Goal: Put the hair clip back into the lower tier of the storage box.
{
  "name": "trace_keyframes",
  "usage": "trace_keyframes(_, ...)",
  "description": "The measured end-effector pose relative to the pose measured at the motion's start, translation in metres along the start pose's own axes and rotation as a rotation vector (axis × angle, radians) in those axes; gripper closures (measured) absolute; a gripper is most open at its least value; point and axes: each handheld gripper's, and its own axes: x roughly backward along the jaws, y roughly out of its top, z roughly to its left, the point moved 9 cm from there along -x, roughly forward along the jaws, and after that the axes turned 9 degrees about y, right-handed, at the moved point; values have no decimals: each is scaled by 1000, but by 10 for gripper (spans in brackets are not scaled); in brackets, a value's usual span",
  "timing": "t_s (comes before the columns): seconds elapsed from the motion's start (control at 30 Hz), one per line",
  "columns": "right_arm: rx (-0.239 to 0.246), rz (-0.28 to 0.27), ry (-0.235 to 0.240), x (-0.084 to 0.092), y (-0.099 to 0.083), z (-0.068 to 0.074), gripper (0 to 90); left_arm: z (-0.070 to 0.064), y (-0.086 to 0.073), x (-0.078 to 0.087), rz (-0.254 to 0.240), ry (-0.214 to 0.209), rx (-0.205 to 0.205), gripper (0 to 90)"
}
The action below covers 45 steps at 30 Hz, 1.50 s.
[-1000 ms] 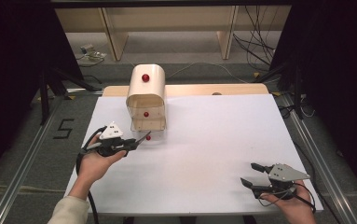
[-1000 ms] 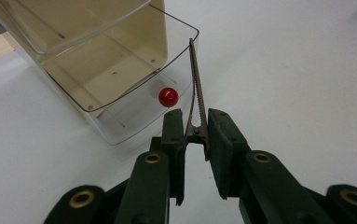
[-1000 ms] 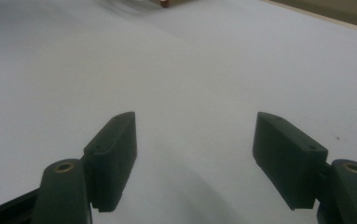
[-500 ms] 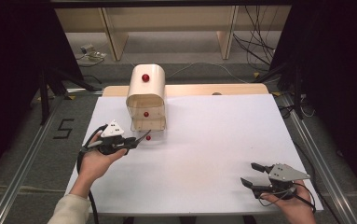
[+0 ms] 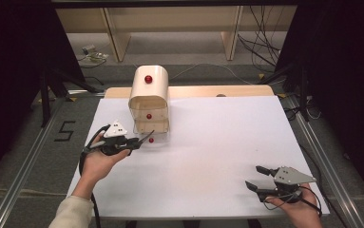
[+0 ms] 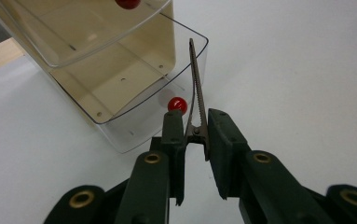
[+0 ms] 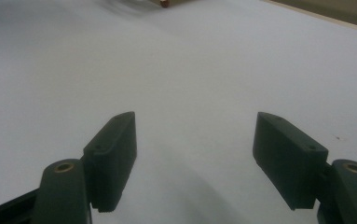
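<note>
High view: left claw [image 5: 144, 138] still grips clip [image 5: 147, 137], unmoved.

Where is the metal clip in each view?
High view: clip left of centre, held in the left gripper, tip beside the lowest red knob.
Left gripper view: clip at centre, rising from between the jaws, with the knob just left of it.
Right gripper view: open right gripper over the sheet.
Shared landmark: the white sheet.
</note>
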Motion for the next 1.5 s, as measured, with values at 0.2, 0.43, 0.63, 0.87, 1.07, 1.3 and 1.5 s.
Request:
trace_keyframes(0.2,-1,0,1,0,0,0,312,0,1,-2,9,4,-6,768)
trace_keyframes(0.43,-2,0,1,0,0,0,312,1,4,-3,11,11,-8,767)
trace_keyframes(0.63,-4,0,1,0,0,0,312,2,7,-5,13,16,-9,767)
trace_keyframes(0.87,-4,2,0,0,0,0,312,4,11,-7,19,25,-12,767)
trace_keyframes(1.07,-7,1,0,0,0,0,312,4,13,-8,18,28,-11,767)
trace_keyframes(1.3,-4,2,0,0,0,-1,311,5,16,-9,20,30,-7,767)
trace_keyframes(1.5,-8,0,1,0,-1,0,311,4,17,-12,23,30,-13,767)
